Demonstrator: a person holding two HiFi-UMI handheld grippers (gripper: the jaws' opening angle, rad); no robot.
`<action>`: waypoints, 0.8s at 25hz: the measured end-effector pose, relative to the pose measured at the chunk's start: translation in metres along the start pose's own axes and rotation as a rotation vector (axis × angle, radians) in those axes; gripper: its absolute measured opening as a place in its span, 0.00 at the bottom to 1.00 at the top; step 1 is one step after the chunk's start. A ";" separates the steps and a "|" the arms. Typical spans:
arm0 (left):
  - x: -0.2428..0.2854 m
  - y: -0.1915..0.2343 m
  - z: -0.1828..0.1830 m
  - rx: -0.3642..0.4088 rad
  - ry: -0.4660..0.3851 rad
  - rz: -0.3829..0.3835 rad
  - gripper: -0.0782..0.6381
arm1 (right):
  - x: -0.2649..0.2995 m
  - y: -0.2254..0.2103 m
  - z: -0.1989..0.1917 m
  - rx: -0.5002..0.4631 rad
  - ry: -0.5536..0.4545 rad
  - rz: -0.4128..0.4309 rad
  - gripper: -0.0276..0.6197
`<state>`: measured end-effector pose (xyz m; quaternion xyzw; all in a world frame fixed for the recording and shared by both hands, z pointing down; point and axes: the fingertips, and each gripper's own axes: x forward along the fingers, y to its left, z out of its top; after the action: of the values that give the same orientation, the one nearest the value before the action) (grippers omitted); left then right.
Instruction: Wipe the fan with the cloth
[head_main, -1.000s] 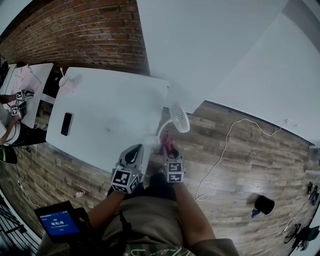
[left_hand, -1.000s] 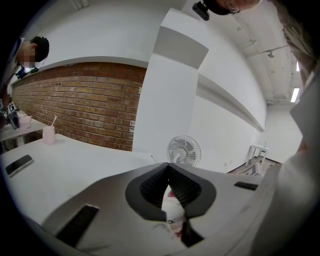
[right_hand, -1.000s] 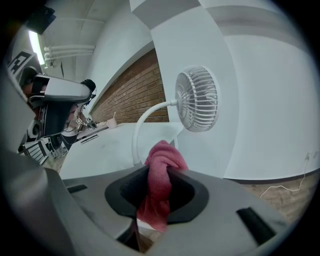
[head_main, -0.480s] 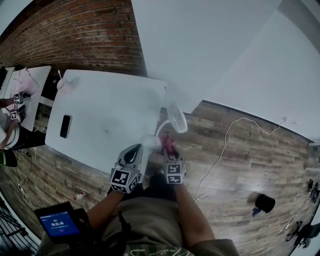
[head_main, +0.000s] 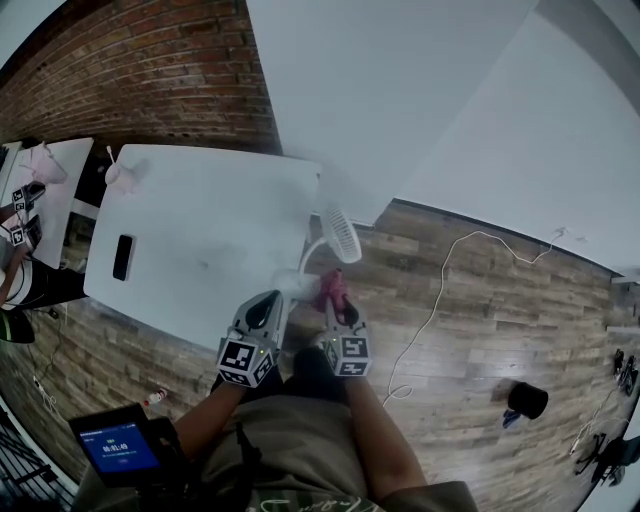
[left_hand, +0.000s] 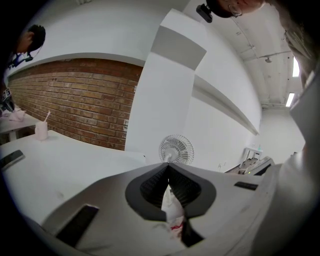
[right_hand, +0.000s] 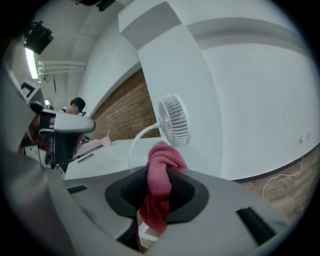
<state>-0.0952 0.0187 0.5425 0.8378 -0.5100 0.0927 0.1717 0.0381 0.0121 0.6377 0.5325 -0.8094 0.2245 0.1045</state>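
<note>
Since I'm only watching this through the cameras, here's the layout left to right. A cup with a straw (head_main: 117, 175) sits at the far left corner of the table (head_main: 215, 215), and a phone (head_main: 123, 257) lies near the left edge. The middle of the top is open.

The left gripper (head_main: 272, 300) is at the near edge with its jaws closed together. A small white scrap with a red mark shows in the gap behind the tips, can't tell what it is.

The fan (head_main: 340, 235) stands at the near right corner, its head hanging past the table edge close to the white wall. Just right of its base, the right gripper (head_main: 335, 302) is clamped on the pink cloth (head_main: 333, 287), which sits below the fan head and apart from it.

Further right is open wood floor with a white cable (head_main: 440, 300) and a dark object (head_main: 527, 400).
</note>
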 end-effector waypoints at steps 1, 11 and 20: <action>0.001 -0.004 -0.002 0.006 0.004 -0.007 0.14 | -0.003 0.003 0.011 0.015 -0.031 0.004 0.22; 0.015 -0.067 -0.021 0.076 0.033 -0.211 0.37 | -0.052 0.024 0.094 0.018 -0.207 0.048 0.22; 0.025 -0.095 -0.011 0.125 -0.012 -0.298 0.40 | -0.075 0.035 0.133 -0.062 -0.274 0.090 0.22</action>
<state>0.0008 0.0428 0.5422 0.9138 -0.3742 0.0927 0.1277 0.0468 0.0215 0.4814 0.5178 -0.8456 0.1293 -0.0007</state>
